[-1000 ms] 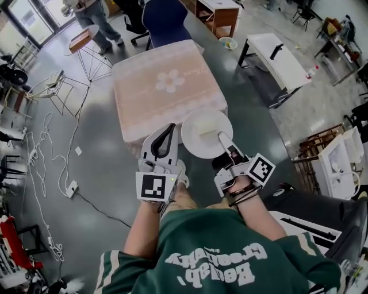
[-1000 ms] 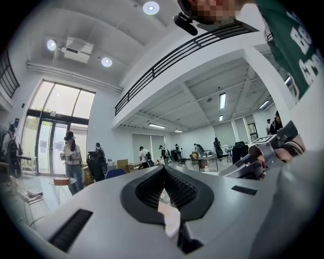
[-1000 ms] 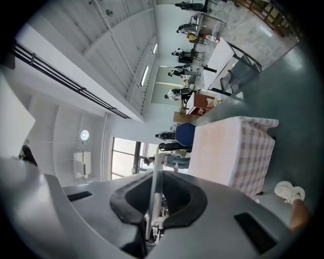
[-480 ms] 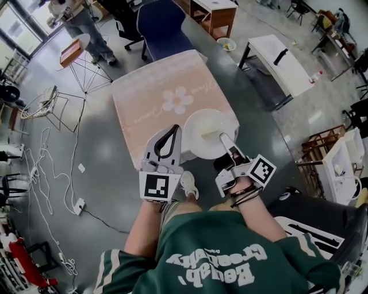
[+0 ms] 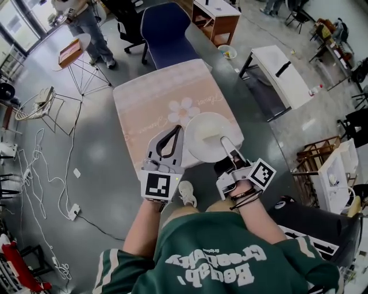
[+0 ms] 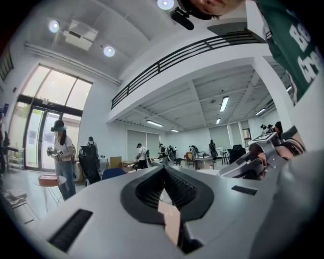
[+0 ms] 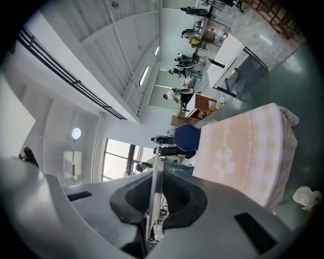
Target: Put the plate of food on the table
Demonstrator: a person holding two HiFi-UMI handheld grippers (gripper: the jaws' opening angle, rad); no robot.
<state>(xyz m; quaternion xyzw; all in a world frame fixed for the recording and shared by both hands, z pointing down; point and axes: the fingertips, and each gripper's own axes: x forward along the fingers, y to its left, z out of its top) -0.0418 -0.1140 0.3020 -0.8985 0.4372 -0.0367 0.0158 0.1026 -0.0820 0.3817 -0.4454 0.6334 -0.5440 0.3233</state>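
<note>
A white plate [image 5: 207, 135] with pale food on it hangs level over the near right corner of the pink-clothed table [image 5: 152, 97]. My right gripper [image 5: 225, 142] is shut on the plate's near rim. In the right gripper view the plate [image 7: 156, 182] shows edge-on as a thin line between the jaws of the right gripper [image 7: 152, 212], with the table [image 7: 243, 152] off to the right. My left gripper [image 5: 175, 130] is beside the plate on its left, over the table's front edge. In the left gripper view the left gripper [image 6: 163, 171] is shut with nothing in it.
A blue chair [image 5: 167, 28] stands at the table's far side. A white side table [image 5: 284, 69] is to the right, a wooden cabinet [image 5: 217, 14] behind. A person [image 5: 83, 23], a small round stand [image 5: 73, 51] and floor cables [image 5: 43, 166] are on the left.
The table has come closer. Both grippers and the plate have moved forward, from short of the table's front edge to over its near corner. The grip is unchanged.
</note>
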